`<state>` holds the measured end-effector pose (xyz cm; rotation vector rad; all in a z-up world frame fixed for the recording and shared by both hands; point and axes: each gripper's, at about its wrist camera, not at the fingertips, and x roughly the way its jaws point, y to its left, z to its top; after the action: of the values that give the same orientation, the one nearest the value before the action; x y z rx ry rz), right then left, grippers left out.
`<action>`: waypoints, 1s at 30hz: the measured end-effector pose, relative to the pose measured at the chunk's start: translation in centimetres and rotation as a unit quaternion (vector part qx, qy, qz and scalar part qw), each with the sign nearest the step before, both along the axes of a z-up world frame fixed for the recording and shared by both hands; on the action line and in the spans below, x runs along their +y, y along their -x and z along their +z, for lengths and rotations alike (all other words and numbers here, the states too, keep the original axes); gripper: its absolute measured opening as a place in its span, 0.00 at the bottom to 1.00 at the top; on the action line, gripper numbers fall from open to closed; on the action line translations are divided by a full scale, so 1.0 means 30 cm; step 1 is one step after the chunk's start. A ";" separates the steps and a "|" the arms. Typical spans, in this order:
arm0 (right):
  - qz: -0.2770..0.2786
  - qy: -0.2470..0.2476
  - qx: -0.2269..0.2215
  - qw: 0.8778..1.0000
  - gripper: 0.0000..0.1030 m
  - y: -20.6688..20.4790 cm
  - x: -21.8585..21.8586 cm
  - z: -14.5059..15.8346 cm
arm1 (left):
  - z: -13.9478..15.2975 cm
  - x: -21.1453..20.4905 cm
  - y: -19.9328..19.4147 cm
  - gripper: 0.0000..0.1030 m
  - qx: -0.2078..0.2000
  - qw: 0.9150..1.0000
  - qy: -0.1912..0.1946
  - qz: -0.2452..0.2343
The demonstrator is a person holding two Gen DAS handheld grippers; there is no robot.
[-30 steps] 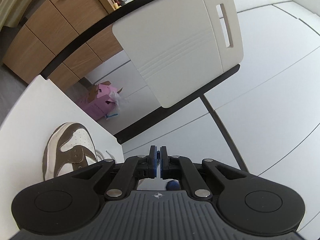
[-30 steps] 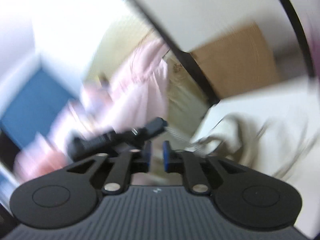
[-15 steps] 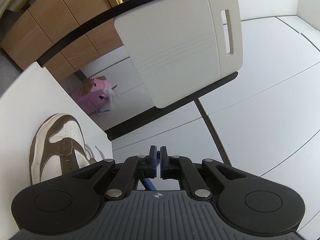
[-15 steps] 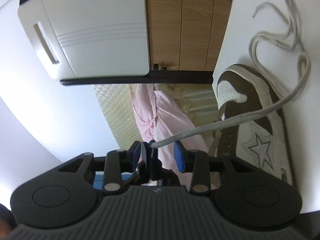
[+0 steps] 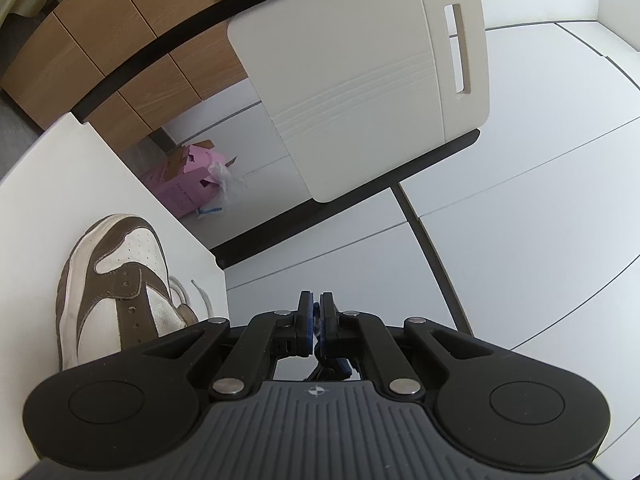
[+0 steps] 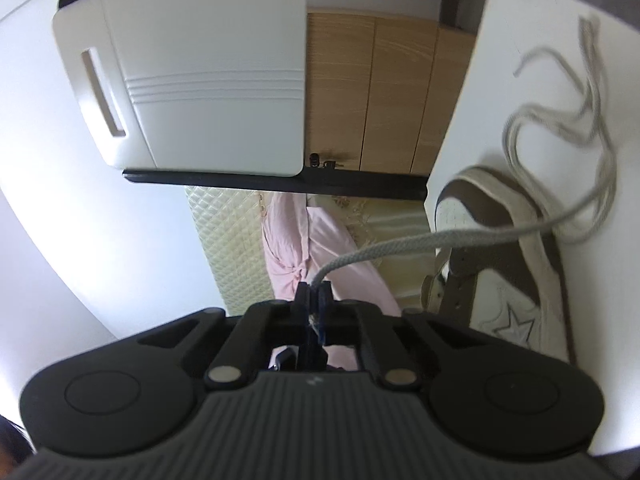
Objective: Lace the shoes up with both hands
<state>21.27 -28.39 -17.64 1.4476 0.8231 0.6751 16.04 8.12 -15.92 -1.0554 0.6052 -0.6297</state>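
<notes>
A brown and white sneaker (image 5: 112, 288) lies on the white table (image 5: 60, 168), left of my left gripper (image 5: 316, 304). That gripper is shut, with a pale scrap of shoelace pinched between its pads. In the right wrist view the same sneaker (image 6: 516, 300) lies at the right on the table (image 6: 520, 80). Its grey shoelace (image 6: 420, 242) runs taut from the shoe to my right gripper (image 6: 315, 292), which is shut on it. The rest of the lace lies in loose loops on the table beyond the shoe.
A white chair back (image 5: 360, 80) with a slot handle stands just past the table edge. On the floor behind it sit a pink box (image 5: 188, 184) and a wooden cabinet (image 5: 120, 40). Pink cloth (image 6: 304, 240) hangs beyond the right gripper.
My right gripper rolled and steadied, then closed its jaws on the shoelace that lay between them half a second ago. The left gripper stayed shut and barely moved.
</notes>
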 end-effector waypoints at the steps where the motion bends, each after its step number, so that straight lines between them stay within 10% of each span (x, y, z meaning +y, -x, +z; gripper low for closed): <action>1: -0.002 0.002 -0.003 1.000 0.04 -0.002 -0.003 0.002 | 0.000 0.000 0.000 0.03 -0.001 1.000 0.002 -0.001; 18: 0.000 -0.025 -0.023 0.999 0.22 0.000 0.001 0.012 | -0.002 0.013 0.009 0.03 -0.013 0.999 0.030 -0.002; 30: 0.015 0.012 -0.028 0.999 0.03 -0.003 0.021 0.024 | 0.017 0.007 -0.001 0.04 -0.011 1.000 -0.008 -0.014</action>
<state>21.35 -27.77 -16.91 1.3910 0.8082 0.7220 16.06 8.34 -15.40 -1.0259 0.6060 -0.6601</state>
